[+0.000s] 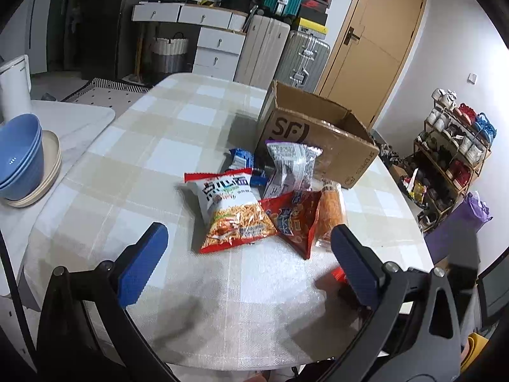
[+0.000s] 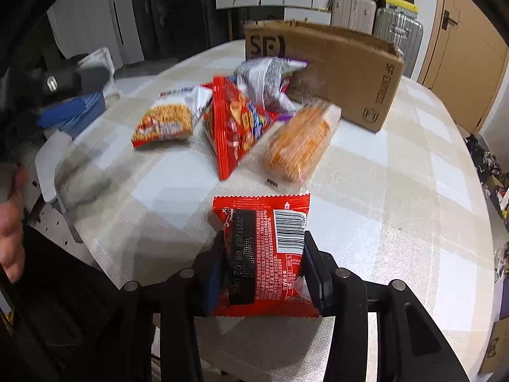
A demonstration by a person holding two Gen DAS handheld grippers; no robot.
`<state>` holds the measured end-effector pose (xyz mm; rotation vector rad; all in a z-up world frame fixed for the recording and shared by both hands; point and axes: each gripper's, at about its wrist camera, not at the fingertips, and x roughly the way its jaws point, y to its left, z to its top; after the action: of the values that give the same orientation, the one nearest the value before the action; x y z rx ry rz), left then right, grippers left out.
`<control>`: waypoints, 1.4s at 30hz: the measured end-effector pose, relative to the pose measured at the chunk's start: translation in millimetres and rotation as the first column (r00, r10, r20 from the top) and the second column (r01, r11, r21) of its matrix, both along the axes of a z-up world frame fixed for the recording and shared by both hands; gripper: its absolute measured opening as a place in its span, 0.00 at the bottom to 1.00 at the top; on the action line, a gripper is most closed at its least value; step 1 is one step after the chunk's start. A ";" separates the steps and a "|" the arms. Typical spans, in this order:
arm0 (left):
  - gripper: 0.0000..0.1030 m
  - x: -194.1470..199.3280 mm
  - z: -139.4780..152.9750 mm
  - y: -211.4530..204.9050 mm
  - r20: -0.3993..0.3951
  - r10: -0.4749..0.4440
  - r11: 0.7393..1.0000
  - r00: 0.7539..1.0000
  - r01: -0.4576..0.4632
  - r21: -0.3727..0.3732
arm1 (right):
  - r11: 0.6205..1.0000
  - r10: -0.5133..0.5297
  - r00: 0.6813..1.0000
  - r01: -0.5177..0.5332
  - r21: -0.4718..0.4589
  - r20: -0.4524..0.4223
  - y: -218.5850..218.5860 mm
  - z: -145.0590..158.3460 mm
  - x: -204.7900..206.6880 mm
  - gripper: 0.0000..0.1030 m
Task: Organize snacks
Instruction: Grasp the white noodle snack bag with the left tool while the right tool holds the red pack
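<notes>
A cardboard box is stood open on the checked table, but its inside is not seen; the snack packets are heaped just before it. A small red packet is clamped between the right gripper fingers above the table, while the left gripper is held wide apart and empty, near the heap.

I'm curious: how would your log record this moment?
right gripper: shut on red packet | left gripper: open | cardboard box: open

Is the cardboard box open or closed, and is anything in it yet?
Open: the SF cardboard box has its top flaps up in the left wrist view. Its contents cannot be told, since neither view looks down into it.
</notes>
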<state>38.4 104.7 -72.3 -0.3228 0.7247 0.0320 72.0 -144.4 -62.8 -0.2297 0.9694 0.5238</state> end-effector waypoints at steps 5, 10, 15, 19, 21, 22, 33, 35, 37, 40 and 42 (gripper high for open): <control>0.99 6.2 -6.4 -1.2 -0.030 -0.006 1.000 1.000 0.007 0.021 | 0.998 -0.032 0.999 0.034 0.060 -0.027 -7.3 5.5 8.8 0.43; 0.99 28.7 -17.9 18.3 -0.120 0.040 0.999 0.992 -0.037 0.021 | 0.996 -0.031 0.999 0.033 0.085 -0.023 -9.5 8.5 26.7 0.43; 0.99 67.3 -33.7 26.6 -0.204 0.031 0.999 0.979 -0.023 0.038 | 0.990 -0.045 0.998 0.052 0.132 -0.053 -13.5 6.2 45.2 0.43; 0.99 98.3 -47.0 26.4 -0.256 0.016 0.999 0.967 -0.003 0.052 | 0.985 -0.046 0.996 0.058 0.165 -0.078 -17.2 6.3 50.7 0.43; 0.99 108.8 -51.5 27.7 -0.269 0.012 0.999 0.963 -0.004 0.033 | 0.983 -0.044 0.995 0.059 0.174 -0.089 -18.5 6.0 50.4 0.43; 0.99 113.3 -53.6 28.5 -0.277 0.010 1.000 0.961 -0.004 0.021 | 0.982 -0.042 0.995 0.057 0.178 -0.089 -19.6 6.9 49.9 0.43; 0.66 124.8 -67.4 34.3 -0.301 0.023 1.000 0.953 -0.020 0.013 | 0.977 -0.056 0.993 0.076 0.198 -0.104 -24.4 5.2 52.5 0.43; 0.53 122.9 -66.0 32.3 -0.291 -0.012 1.000 0.957 0.010 -0.007 | 0.977 -0.059 0.993 0.078 0.200 -0.100 -24.6 6.3 51.4 0.43; 0.44 118.5 -64.6 30.1 -0.284 -0.021 1.000 0.958 0.020 -0.006 | 0.977 -0.063 0.993 0.081 0.199 -0.097 -25.2 6.5 50.7 0.43; 0.40 108.5 -60.0 29.1 -0.264 -0.034 0.999 0.964 0.031 -0.015 | 0.977 -0.074 0.994 0.089 0.192 -0.086 -28.1 7.6 49.3 0.43; 0.39 101.6 -56.6 30.3 -0.246 -0.046 0.999 0.968 0.040 -0.029 | 0.975 -0.083 0.993 0.098 0.197 -0.083 -31.4 8.4 48.9 0.43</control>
<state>139.9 135.0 -128.9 -0.3293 0.9795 0.0227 120.9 -175.7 -54.4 0.0159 0.9867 0.5454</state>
